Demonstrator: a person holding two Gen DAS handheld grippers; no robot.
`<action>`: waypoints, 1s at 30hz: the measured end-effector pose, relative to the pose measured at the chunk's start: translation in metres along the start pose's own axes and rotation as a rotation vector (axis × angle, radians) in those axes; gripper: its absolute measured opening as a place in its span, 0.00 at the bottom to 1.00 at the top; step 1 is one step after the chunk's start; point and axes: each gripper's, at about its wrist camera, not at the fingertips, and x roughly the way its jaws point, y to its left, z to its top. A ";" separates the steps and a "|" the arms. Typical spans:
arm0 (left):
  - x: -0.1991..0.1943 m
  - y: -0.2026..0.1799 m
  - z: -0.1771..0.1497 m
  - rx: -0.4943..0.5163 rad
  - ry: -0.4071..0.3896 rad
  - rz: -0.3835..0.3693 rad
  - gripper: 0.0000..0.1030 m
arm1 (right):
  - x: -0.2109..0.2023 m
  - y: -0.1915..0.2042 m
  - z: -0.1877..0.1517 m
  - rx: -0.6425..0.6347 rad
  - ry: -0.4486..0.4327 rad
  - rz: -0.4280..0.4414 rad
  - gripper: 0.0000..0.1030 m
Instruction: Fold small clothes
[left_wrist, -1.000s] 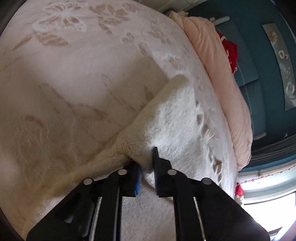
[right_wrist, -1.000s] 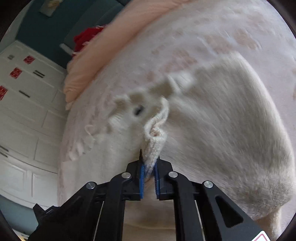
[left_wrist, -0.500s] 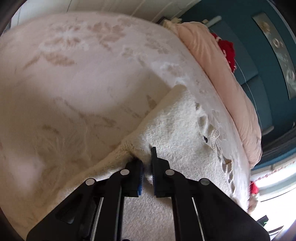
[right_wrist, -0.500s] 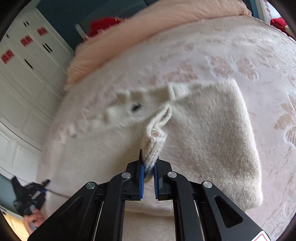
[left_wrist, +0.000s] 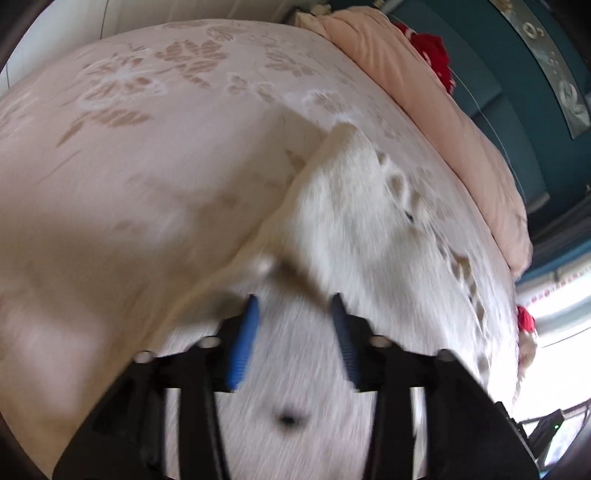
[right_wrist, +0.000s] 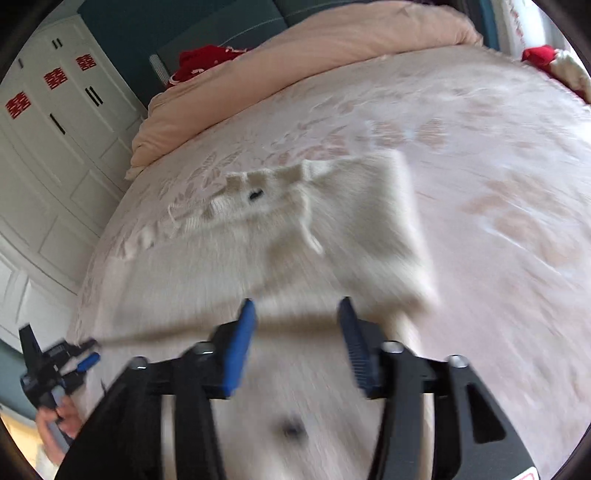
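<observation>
A fluffy cream knitted garment (left_wrist: 354, 206) with small dark buttons lies flat on the pink flowered bedspread (left_wrist: 155, 147). It also shows in the right wrist view (right_wrist: 332, 221), with one side folded over the middle. My left gripper (left_wrist: 293, 306) is open and empty above the garment's near part. My right gripper (right_wrist: 297, 310) is open and empty above the near edge of the garment. The left gripper also shows in the right wrist view (right_wrist: 55, 365) at the far left, held in a hand. Both views are blurred by motion.
A rolled peach duvet (right_wrist: 314, 55) lies along the head of the bed, with a red cloth (right_wrist: 207, 59) behind it. White wardrobe doors (right_wrist: 48, 155) stand to the left of the bed. A teal headboard wall (left_wrist: 517, 92) is on the right.
Both grippers have opened and let go of the garment, which now lies flat. Both have drawn back and up from the cloth.
</observation>
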 end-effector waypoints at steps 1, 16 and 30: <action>-0.010 0.004 -0.007 0.015 0.013 -0.005 0.50 | -0.014 -0.004 -0.012 -0.007 0.000 -0.012 0.51; -0.100 0.082 -0.128 0.131 0.202 0.107 0.78 | -0.105 -0.070 -0.182 0.111 0.250 -0.018 0.60; -0.099 0.056 -0.147 0.237 0.213 0.075 0.09 | -0.090 -0.045 -0.189 0.210 0.246 0.112 0.09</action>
